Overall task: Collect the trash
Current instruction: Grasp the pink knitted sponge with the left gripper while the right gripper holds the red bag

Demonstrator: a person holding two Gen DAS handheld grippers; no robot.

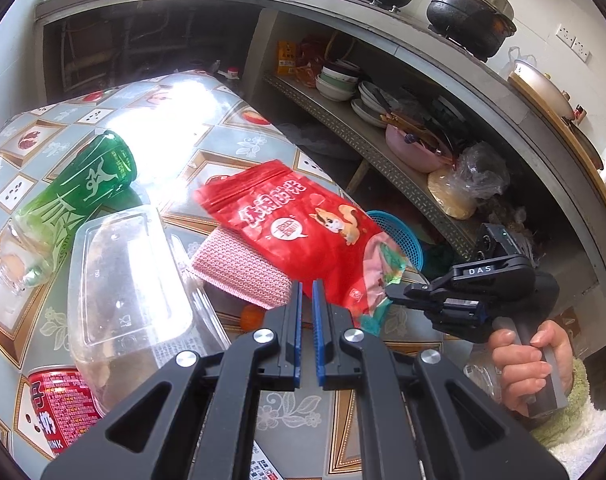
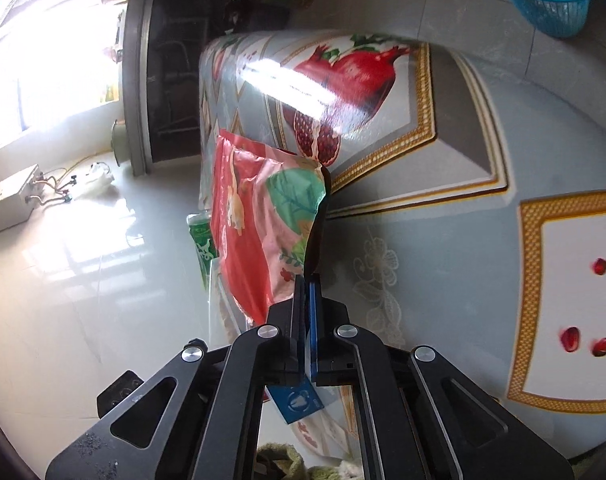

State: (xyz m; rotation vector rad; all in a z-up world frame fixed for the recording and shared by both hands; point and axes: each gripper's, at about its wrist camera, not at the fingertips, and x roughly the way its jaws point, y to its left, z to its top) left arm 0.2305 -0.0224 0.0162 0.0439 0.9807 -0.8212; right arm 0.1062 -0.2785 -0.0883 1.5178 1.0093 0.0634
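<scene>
A red snack bag (image 1: pixel 295 224) lies tilted over a pink cloth (image 1: pixel 239 268) on the patterned table (image 1: pixel 175 120). My right gripper (image 1: pixel 393 294) is shut on the bag's lower pink-green corner, held by a person's hand (image 1: pixel 527 364). In the right wrist view the bag (image 2: pixel 263 216) hangs ahead of the right gripper (image 2: pixel 308 280), its edge pinched between the pads. My left gripper (image 1: pixel 307 288) hovers just before the bag, shut with nothing in it. A green bottle (image 1: pixel 75 192), a clear plastic container (image 1: pixel 123 280) and a red can (image 1: pixel 63 404) lie to its left.
A blue basket (image 1: pixel 403 236) stands on the floor beyond the table's right edge; in the right wrist view the basket (image 2: pixel 543 0) holds some wrapper. Shelves with bowls (image 1: pixel 339 80) and pots run behind. A small orange thing (image 1: pixel 251 316) sits under the cloth's edge.
</scene>
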